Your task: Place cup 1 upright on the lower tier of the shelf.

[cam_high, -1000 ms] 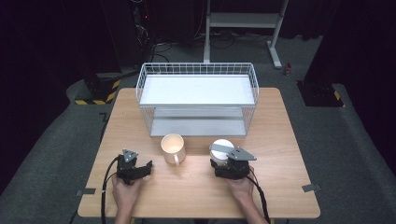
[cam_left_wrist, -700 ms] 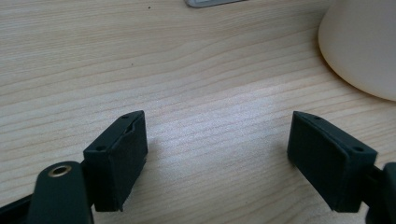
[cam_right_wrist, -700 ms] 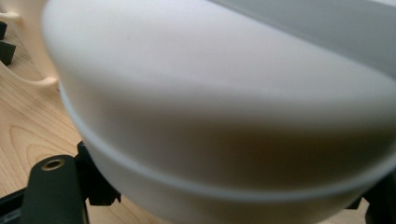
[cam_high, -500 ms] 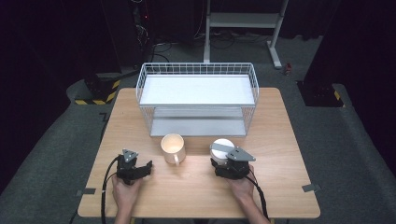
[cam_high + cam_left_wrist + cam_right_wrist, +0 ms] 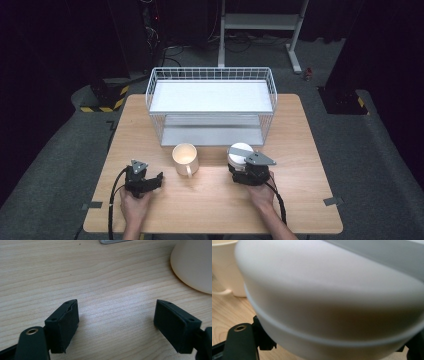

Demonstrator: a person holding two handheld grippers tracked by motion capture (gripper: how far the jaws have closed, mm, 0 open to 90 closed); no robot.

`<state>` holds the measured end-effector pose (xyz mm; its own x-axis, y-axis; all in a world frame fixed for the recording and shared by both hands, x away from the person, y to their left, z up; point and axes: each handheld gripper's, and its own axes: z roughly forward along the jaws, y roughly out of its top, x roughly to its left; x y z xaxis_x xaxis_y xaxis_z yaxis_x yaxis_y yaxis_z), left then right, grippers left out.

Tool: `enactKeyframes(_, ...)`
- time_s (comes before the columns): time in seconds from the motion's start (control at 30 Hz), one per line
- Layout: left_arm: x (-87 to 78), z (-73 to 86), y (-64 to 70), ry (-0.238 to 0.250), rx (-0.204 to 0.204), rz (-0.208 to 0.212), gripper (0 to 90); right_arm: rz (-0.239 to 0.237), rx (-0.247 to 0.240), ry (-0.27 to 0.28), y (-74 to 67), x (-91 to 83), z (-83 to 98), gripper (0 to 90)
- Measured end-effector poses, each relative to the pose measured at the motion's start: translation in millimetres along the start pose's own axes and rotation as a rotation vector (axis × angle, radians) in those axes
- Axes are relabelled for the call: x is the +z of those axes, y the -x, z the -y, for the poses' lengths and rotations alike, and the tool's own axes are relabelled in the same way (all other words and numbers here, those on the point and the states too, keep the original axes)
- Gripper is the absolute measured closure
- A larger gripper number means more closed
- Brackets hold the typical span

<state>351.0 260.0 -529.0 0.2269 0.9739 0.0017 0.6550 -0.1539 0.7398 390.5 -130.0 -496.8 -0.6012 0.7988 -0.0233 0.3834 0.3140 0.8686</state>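
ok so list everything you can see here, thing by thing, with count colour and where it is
table: 1, light wood, centre of the high view
wire rack: 1, white, two shelves, far half of the table
mug: 1, cream, upright, in front of the rack, handle toward the person
white container: 1, white, round, right of the mug, between the right gripper's jaws
frame with shelf: 1, pale, on the floor behind the table
tape pieces: 2, grey, at the table's near corners
left gripper: 1, black, near left of the table, jaws apart over bare wood
right gripper: 1, black, closed on the white container
hands: 2, at the near edge
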Motion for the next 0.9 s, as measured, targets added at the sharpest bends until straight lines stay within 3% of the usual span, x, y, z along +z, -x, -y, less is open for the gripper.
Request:
enactKeyframes(0.5, 0.0, 0.0, 0.0, 0.000, 0.000, -0.001, 20.6, 0.021, 0.060, 0.031, 23.3, 15.6, -33.8, 18.9)
enactKeyframes(0.9, 0.0, 0.0, 0.3, 0.000, -0.001, -0.002, 20.6, 0.040, 0.090, 0.032, 36.5, 27.5, -49.2, 18.9)
